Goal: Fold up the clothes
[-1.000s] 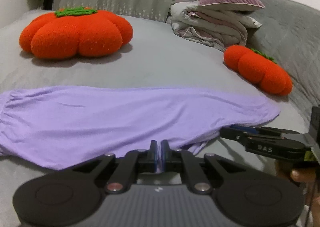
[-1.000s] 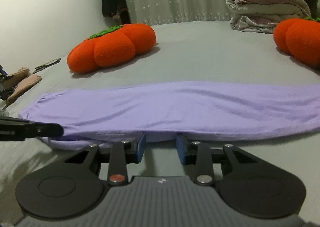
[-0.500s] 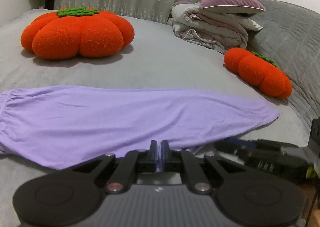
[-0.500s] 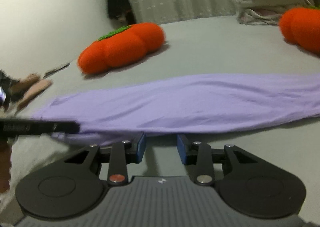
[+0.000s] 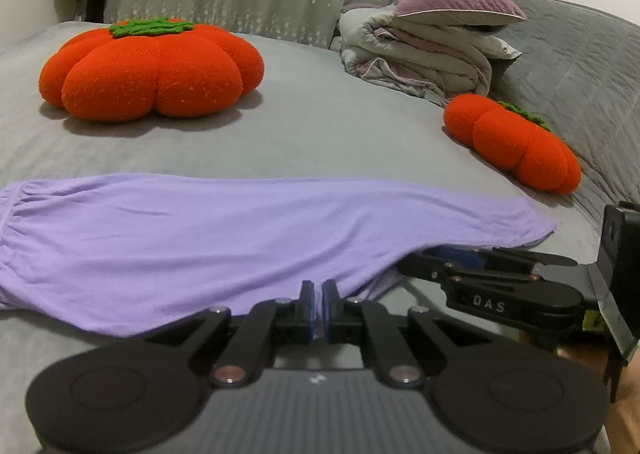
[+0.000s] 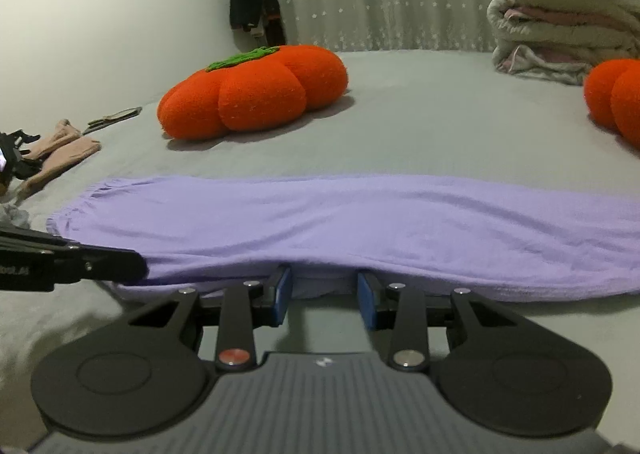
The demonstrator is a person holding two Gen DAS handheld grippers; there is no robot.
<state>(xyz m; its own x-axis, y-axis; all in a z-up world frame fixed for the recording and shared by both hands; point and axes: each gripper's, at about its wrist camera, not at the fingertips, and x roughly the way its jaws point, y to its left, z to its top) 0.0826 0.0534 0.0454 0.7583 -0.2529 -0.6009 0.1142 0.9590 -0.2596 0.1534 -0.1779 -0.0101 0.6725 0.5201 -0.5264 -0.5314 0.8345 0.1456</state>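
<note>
The left gripper (image 5: 319,304) pinches the lilac trousers' (image 5: 224,238) near hem, the right gripper's (image 6: 325,294) half-open jaws straddle that hem unclamped, bare grey bedsheet (image 5: 328,134) lies beyond.

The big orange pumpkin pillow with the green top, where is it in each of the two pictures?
Left wrist view: the big pumpkin pillow sits upper left on the grey bed, beyond the purple garment.
Right wrist view: the same pillow sits upper middle, left of centre, again beyond the purple garment.
Shared landmark: the folded blankets with a mauve pillow on top, at the far right in both.
</note>
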